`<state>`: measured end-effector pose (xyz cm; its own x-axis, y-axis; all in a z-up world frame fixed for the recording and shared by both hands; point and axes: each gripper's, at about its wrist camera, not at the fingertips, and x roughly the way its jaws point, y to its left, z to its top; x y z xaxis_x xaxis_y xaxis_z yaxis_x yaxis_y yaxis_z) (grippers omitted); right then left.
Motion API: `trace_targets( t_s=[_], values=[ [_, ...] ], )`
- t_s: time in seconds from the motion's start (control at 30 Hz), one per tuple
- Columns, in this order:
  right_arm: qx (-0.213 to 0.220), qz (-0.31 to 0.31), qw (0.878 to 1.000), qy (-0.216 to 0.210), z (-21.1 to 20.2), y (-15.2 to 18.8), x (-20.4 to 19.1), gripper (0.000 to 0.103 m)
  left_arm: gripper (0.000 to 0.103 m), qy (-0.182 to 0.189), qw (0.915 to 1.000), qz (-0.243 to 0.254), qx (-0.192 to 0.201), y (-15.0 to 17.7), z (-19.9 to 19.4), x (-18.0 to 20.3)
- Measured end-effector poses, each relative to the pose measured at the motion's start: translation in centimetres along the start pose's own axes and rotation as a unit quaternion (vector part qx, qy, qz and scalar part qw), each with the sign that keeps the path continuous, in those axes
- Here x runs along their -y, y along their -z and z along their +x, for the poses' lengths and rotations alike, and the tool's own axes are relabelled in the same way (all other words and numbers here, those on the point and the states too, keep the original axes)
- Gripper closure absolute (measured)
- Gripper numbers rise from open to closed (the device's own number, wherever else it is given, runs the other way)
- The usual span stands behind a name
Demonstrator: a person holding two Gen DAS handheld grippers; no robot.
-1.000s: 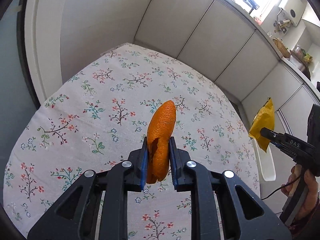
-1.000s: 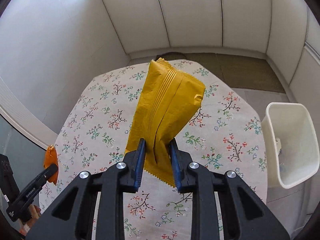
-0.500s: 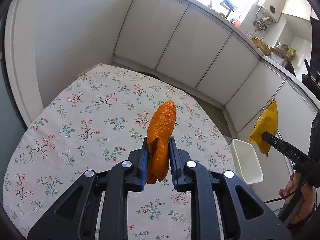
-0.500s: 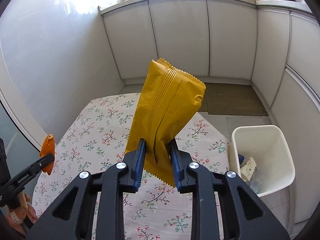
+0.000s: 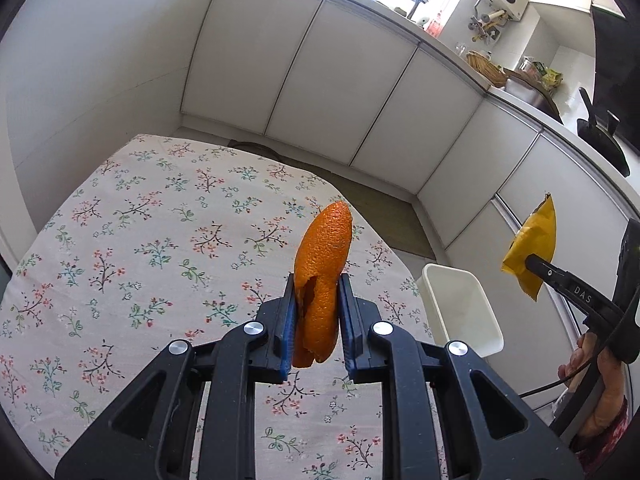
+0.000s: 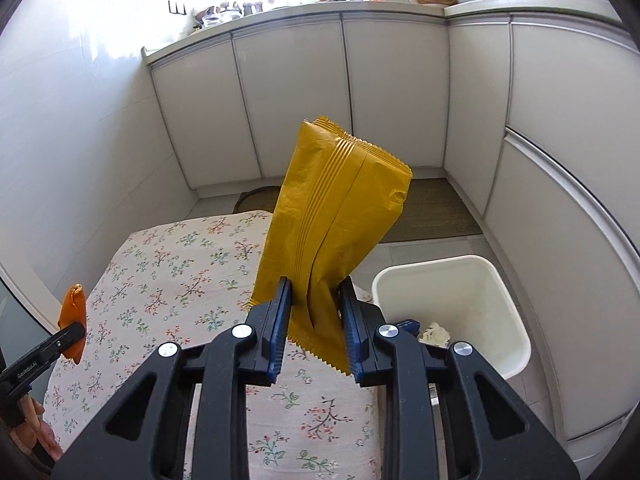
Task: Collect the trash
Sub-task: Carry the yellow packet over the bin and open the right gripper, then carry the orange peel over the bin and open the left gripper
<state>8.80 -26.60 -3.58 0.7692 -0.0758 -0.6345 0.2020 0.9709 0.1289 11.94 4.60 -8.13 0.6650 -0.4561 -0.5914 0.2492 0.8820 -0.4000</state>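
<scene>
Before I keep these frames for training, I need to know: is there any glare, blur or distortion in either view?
Left wrist view: sharp on the pinched orange citrus peel; the window above the counter blows out white; cabinet lines bow from the fisheye. Right wrist view: crisp on the crinkled yellow snack wrapper; glare washes the upper-left wall and window; corners vignette black.

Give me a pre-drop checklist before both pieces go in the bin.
1. Left gripper clamped on orange peel: ok.
2. Right gripper clamped on yellow wrapper: ok.
3. White bin open, with room inside: ok.
4. Wrapper directly over the bin: not ok; it hangs beside the rim.
5. Peel over the bin: not ok; it is above the floral tablecloth.
6. Bin steady on the floor: cannot tell.
</scene>
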Motion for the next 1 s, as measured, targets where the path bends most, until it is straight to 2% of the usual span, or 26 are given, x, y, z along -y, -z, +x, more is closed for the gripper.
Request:
trace_targets(
  t_s=[0.17, 0.33, 0.4, 0.43, 0.6, 0.73, 0.87, 1.0],
  values=[
    [-0.001, 0.012, 0.999, 0.045, 0.8, -0.8, 4.0, 0.077, 0.085, 0.007, 0.9999, 0.008, -0.01, 0.2, 1.2, 1.5],
    [-0.013, 0.037, 0.995, 0.089, 2.9, -1.4, 8.3, 0.069, 0.085, 0.016, 0.9996, 0.018, -0.017, 0.3, 2.4, 3.4],
    [-0.013, 0.049, 0.994, 0.099, 3.3, -1.4, 9.8, 0.053, 0.085, 0.021, 0.9994, 0.021, -0.019, 0.2, 2.8, 4.3],
    [-0.014, 0.057, 0.993, 0.102, 3.5, -1.4, 10.5, 0.049, 0.085, 0.025, 0.9992, 0.023, -0.02, 0.2, 3.1, 4.7],
    [-0.007, 0.078, 0.989, 0.123, 2.8, -1.2, 12.8, 0.039, 0.085, 0.056, 0.9977, 0.023, -0.031, -0.4, 5.0, 7.5],
    [0.005, 0.097, 0.984, 0.148, 1.5, -1.3, 14.5, 0.028, 0.085, 0.084, 0.9952, 0.034, -0.037, -1.1, 6.8, 11.0],
    [0.011, 0.113, 0.978, 0.173, -0.1, -1.0, 16.7, 0.025, 0.085, 0.118, 0.9907, 0.049, -0.047, -1.8, 9.1, 15.5],
    [0.011, 0.142, 0.973, 0.181, -1.6, -0.5, 19.5, 0.019, 0.085, 0.146, 0.9851, 0.07, -0.057, -2.3, 11.5, 20.2]
  ],
)
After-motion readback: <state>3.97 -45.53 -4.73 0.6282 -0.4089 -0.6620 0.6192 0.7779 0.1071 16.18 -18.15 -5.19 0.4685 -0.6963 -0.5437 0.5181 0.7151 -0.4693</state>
